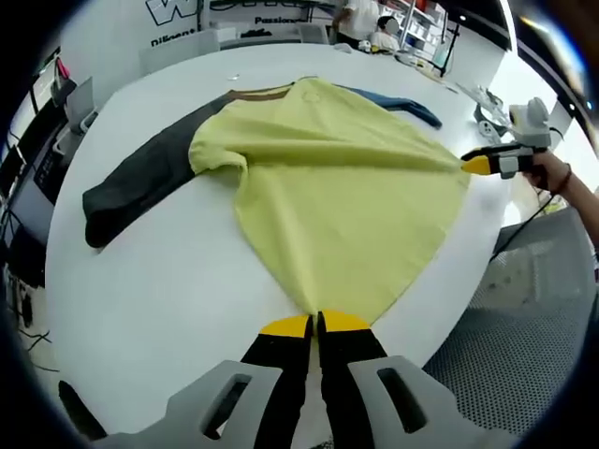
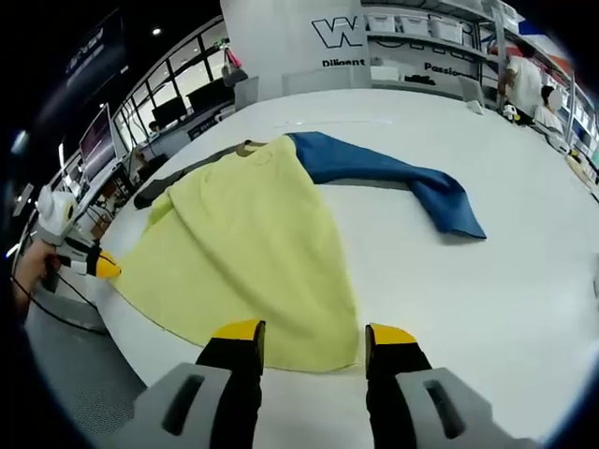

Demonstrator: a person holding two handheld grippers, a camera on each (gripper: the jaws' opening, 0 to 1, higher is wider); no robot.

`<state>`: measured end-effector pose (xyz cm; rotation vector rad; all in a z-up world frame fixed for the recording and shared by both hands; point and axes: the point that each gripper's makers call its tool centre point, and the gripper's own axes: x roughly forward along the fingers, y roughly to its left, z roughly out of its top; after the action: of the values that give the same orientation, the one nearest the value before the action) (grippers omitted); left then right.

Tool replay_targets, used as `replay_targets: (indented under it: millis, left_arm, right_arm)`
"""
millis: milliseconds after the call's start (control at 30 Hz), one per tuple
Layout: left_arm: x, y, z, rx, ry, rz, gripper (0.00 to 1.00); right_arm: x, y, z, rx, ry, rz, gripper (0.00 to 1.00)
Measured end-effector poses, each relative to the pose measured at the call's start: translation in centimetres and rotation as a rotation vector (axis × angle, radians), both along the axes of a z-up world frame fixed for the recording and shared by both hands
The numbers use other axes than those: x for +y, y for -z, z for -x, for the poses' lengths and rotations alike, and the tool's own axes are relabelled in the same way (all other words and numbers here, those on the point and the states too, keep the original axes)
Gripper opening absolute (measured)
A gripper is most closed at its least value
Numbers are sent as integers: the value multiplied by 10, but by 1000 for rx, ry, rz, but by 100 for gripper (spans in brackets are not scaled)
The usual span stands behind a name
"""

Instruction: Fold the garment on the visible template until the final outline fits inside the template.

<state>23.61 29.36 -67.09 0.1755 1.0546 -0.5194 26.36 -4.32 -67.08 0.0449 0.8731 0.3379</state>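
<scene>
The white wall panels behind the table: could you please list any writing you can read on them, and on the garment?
"Diligent" on the white panel in the right gripper view.
"Passion", cut off, on the neighbouring panel.
Large logo letters above start with "W"; the rest is cut off.
The garment carries no readable text.

The soft garment (image 2: 253, 253) is showing a plain pale yellow body, one dark grey sleeve (image 1: 140, 182) and one blue sleeve (image 2: 393, 182), with a brown collar. The round smooth desk (image 2: 487, 299) is looking white. Both tools are wearing black jaws with yellow tips.
</scene>
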Motion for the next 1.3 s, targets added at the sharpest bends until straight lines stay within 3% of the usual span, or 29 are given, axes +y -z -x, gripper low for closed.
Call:
replay_targets:
  millis: [267,533,633,933,1067,1300]
  left_arm:
    - [17,-2,11,31,44,-70,6]
    - [36,5,22,59,43,-121,6]
    - [41,6,21,60,47,-128,6]
    - [40,6,22,51,66,-132,6]
    - [40,7,23,53,62,-131,6]
    - [42,4,23,53,43,-118,6]
  right_arm:
    - [1,2,7,33,-23,22,33]
    - [18,7,18,77,-93,54,24]
    - [24,11,21,103,-112,57,23]
    - [33,11,29,107,-197,130,15]
    - [28,13,30,127,-195,151,0]
    - [26,15,38,186,-157,119,0]
